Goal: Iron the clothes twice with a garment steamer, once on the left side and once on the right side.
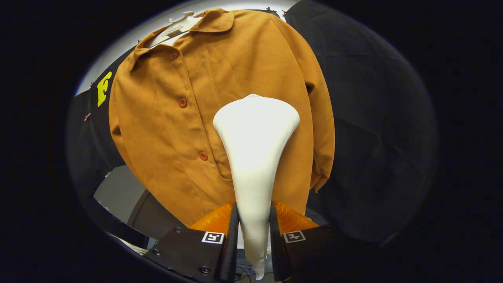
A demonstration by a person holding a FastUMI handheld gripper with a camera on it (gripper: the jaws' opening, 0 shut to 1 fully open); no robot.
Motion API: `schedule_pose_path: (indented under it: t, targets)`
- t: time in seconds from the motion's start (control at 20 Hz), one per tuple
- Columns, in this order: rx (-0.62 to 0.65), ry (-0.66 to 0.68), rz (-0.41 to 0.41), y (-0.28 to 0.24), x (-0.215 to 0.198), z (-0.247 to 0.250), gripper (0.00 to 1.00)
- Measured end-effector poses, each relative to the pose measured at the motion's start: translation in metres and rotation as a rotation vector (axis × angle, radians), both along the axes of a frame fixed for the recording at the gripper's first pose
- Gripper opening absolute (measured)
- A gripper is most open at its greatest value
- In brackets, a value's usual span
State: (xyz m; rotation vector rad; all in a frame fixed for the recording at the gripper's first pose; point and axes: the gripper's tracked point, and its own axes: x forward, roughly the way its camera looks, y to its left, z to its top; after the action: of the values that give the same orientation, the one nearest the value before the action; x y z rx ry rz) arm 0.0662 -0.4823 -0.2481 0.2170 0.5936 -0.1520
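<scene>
A brown button-up shirt (173, 118) hangs on a white hanger (177, 27) against the black booth wall. My gripper (253, 224) is shut on the narrow handle of a white garment steamer (255, 149), both fingers pressing its sides. The steamer's wide head points up and forward, in front of the shirt's right half, to the right of the button row and over the chest pocket area. I cannot tell whether the head touches the cloth.
Black cloth (377, 129) covers the wall to the right of the shirt. Below the shirt's left hem a grey surface (118, 192) and a dark rounded object (153, 216) show.
</scene>
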Motion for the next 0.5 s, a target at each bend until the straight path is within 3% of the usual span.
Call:
schedule_pose_path:
  t: [0.5]
  targets:
    - [0.074, 0.145, -0.047, -0.001, -0.027, -0.067, 0.4]
